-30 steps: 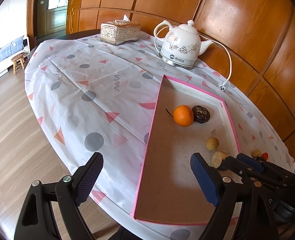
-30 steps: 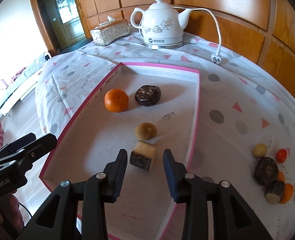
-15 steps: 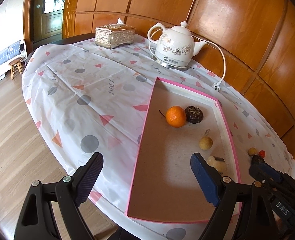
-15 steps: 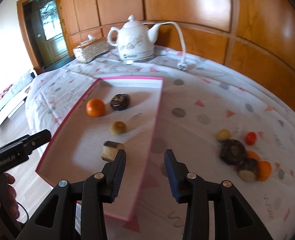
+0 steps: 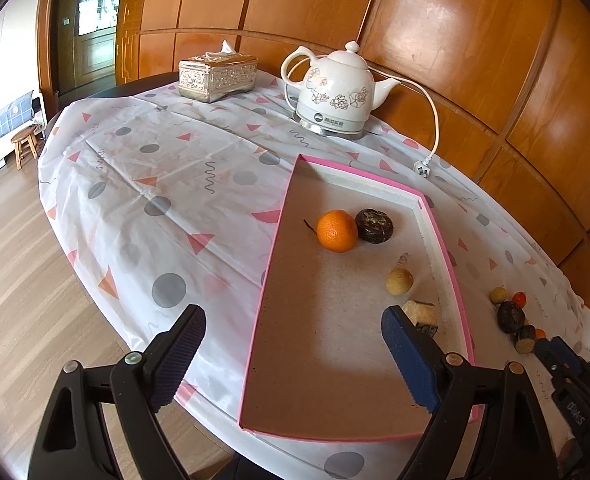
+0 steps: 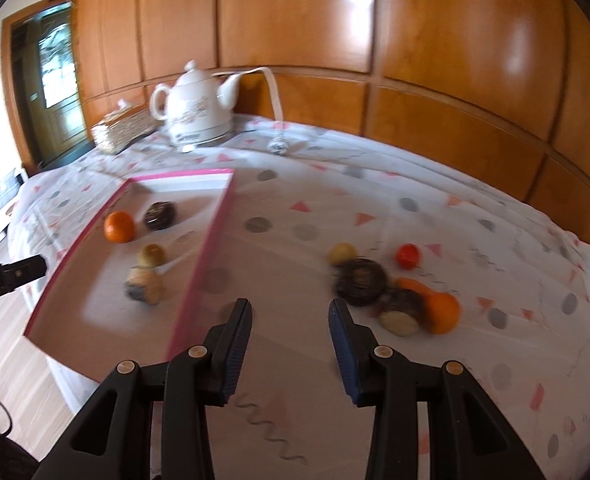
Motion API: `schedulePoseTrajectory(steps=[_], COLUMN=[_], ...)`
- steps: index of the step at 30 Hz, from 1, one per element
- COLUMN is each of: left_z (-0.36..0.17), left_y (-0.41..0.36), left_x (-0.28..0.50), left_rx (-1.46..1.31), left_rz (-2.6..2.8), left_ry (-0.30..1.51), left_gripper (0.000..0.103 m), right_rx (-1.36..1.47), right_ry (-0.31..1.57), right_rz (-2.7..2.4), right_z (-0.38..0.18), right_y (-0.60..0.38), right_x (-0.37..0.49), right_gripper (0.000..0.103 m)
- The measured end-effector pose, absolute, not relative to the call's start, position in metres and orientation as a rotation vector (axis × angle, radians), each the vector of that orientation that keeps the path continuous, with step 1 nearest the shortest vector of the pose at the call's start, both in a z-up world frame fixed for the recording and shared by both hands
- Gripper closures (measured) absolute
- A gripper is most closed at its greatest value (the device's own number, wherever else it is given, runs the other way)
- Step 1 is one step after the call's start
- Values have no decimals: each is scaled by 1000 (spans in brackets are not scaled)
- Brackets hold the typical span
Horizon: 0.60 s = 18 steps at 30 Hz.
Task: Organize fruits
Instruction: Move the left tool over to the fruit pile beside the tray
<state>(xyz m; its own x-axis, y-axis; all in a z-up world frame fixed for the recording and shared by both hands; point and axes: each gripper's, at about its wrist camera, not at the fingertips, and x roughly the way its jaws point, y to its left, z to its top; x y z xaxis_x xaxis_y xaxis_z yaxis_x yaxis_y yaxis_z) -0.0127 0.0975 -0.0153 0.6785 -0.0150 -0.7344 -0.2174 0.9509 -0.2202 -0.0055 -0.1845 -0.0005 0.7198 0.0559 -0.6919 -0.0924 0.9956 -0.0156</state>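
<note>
A pink-rimmed tray (image 5: 441, 236) (image 6: 211, 236) lies on the table. It holds an orange (image 5: 337, 230) (image 6: 119, 227), a dark round fruit (image 5: 374, 226) (image 6: 159, 216), a small tan fruit (image 5: 399, 281) (image 6: 153, 255) and a cut tan piece (image 5: 422, 315) (image 6: 145, 284). A loose pile of fruits (image 6: 391, 288) (image 5: 513, 318) lies on the cloth right of the tray. My left gripper (image 5: 293, 354) is open and empty over the tray's near end. My right gripper (image 6: 291, 338) is open and empty over the cloth, just short of the pile.
A white kettle (image 5: 337, 92) (image 6: 199, 114) with a cord and plug (image 5: 423, 168) stands behind the tray. A silver tissue box (image 5: 217, 76) sits at the far left. The table edge drops to a wooden floor (image 5: 19, 280) on the left.
My right gripper has left the cut piece in the tray, swung right over the cloth toward the loose pile and opened wider. The left gripper has drawn back slightly.
</note>
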Motion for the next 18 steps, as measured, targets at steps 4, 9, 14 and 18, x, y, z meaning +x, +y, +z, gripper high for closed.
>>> schedulePoseTrajectory(steps=[4,9,14,18], left_z=[-14,-13,-11,-8], left_y=[94,89,82,73], left_x=[-13,-12,-12,-11], left_rx=[-290,-272,-246,-212], left_rz=[108,93,71,46], left_ry=[817,818,818,811], left_gripper=[13,13,12,12], right_rx=[-19,27,71,83], right_ry=[757,775,783,771], right_rz=[14,-62,-147,-244], right_z=[-2,-9,-15,-16], right_y=[-208,-238,-266,-291], right_x=[-10,-15,-24,-32], right_gripper=[63,63,63,63])
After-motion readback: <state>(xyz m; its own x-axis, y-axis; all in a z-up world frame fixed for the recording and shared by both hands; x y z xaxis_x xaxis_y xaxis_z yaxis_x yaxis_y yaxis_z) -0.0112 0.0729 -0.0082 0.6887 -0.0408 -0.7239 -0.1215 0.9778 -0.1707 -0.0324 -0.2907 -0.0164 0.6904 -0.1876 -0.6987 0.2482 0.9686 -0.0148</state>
